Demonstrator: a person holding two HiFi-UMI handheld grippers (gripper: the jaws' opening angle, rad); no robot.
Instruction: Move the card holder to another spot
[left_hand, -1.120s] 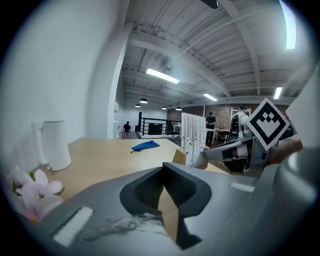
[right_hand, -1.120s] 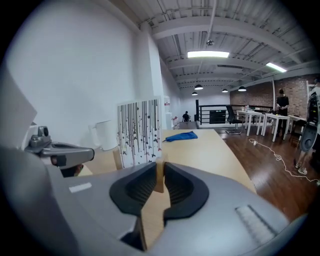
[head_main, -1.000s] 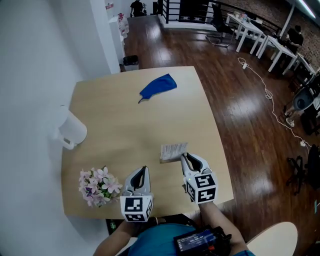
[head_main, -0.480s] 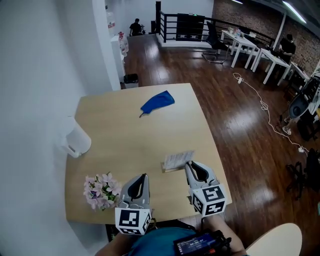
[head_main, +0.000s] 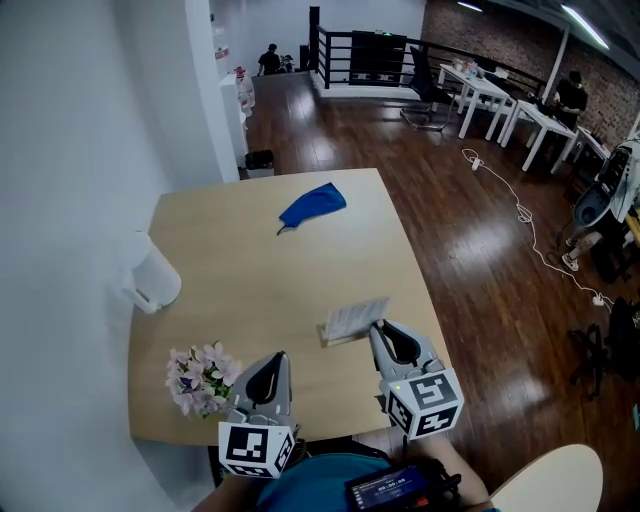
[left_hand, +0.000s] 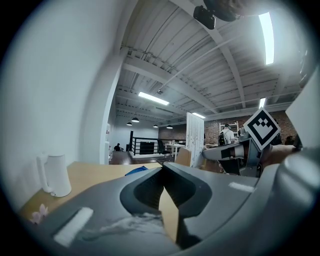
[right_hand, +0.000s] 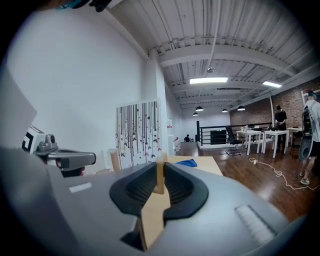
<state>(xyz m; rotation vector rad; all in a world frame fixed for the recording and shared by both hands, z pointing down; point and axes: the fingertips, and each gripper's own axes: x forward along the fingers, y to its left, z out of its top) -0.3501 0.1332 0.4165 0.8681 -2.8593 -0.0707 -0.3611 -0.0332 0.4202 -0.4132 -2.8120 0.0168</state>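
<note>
The card holder (head_main: 352, 320) is a small wooden base with a white striped card standing in it, over the near right part of the table (head_main: 250, 270). My right gripper (head_main: 377, 328) is shut on the end of its wooden base. In the right gripper view the wood (right_hand: 160, 172) sits pinched between the jaws, and the card (right_hand: 138, 132) rises just left of them. My left gripper (head_main: 280, 357) hovers at the table's front edge, left of the holder, shut with nothing in it. The left gripper view shows the card (left_hand: 195, 139) to the right.
A blue cloth (head_main: 313, 204) lies at the far side of the table. A white jug (head_main: 155, 277) stands at the left edge, and a bunch of pink flowers (head_main: 198, 378) at the near left corner. Dark wooden floor lies beyond the right edge.
Both grippers have risen toward the head camera. The card holder has come up with the right gripper. The left gripper stayed shut and empty.
</note>
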